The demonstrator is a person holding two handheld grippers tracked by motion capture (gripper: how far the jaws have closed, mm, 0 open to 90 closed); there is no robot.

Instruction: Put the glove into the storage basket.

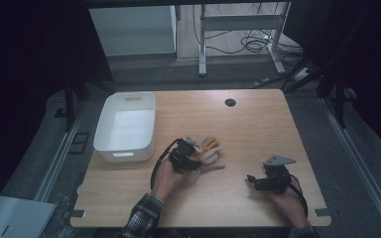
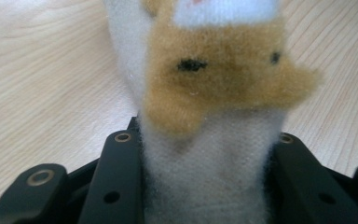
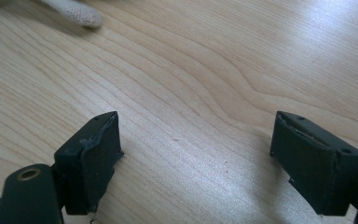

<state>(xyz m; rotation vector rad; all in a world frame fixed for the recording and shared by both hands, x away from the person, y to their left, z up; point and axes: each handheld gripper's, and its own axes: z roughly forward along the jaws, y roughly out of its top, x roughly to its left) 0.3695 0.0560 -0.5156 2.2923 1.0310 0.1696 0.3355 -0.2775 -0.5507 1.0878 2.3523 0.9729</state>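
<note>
Your left gripper (image 2: 205, 186) is clamped on the sock (image 2: 214, 102): in the left gripper view the white fabric is pinched between both jaws, and a tan patch with two dark stitched marks sits just ahead of them, with the table (image 2: 42, 84) beneath. The high view does not resolve that grip; it shows the left gripper (image 1: 182, 157) over the near end of the sock (image 1: 209, 151), which lies on the table (image 1: 258, 124) and extends away from the jaws, with the white bin (image 1: 125, 126) beyond and to the gripper's left. Your right gripper (image 3: 196, 158) has its jaws wide apart with bare wood between them; the right gripper view shows a knitted sock tip (image 3: 77, 14) well ahead at the upper left. In the high view, the right gripper (image 1: 258, 182) rests low at the table, well apart from the sock.
</note>
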